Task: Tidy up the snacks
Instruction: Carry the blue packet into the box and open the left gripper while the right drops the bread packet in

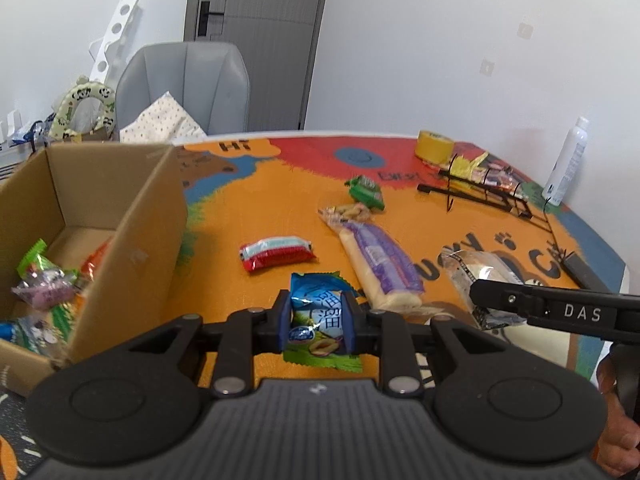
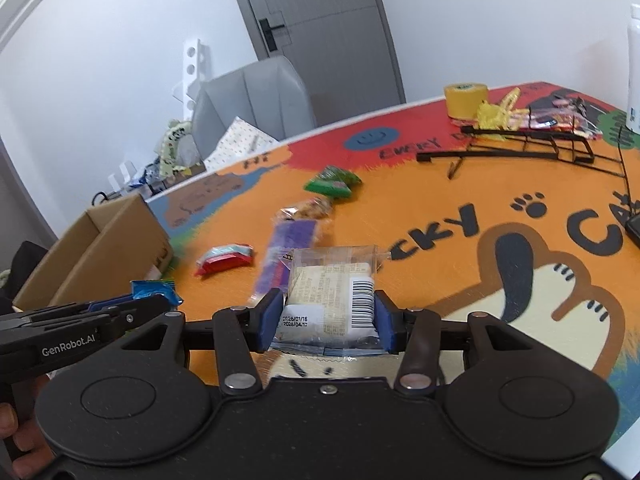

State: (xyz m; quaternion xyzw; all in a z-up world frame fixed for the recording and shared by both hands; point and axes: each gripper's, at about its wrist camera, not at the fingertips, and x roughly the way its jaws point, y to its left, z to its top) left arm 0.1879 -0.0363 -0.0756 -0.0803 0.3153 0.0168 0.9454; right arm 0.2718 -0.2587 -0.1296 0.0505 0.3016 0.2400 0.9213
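Observation:
My left gripper (image 1: 317,316) is shut on a blue and green snack packet (image 1: 318,320), held just above the colourful table mat. My right gripper (image 2: 325,314) is shut on a clear-wrapped pale cake with a barcode label (image 2: 334,292), also lifted off the mat; the same cake (image 1: 480,280) shows under the right gripper's finger in the left wrist view. On the mat lie a red and white packet (image 1: 276,253), a long purple-wrapped bread (image 1: 380,266), a small nut packet (image 1: 350,212) and a green packet (image 1: 366,192). A cardboard box (image 1: 132,240) at the left holds several snacks.
A black wire rack (image 1: 484,190) with yellow and red packets stands at the back right, beside a yellow tape roll (image 1: 435,146) and a white spray bottle (image 1: 568,160). A grey chair (image 1: 184,84) stands behind the table. A dark object (image 2: 634,226) lies at the right edge.

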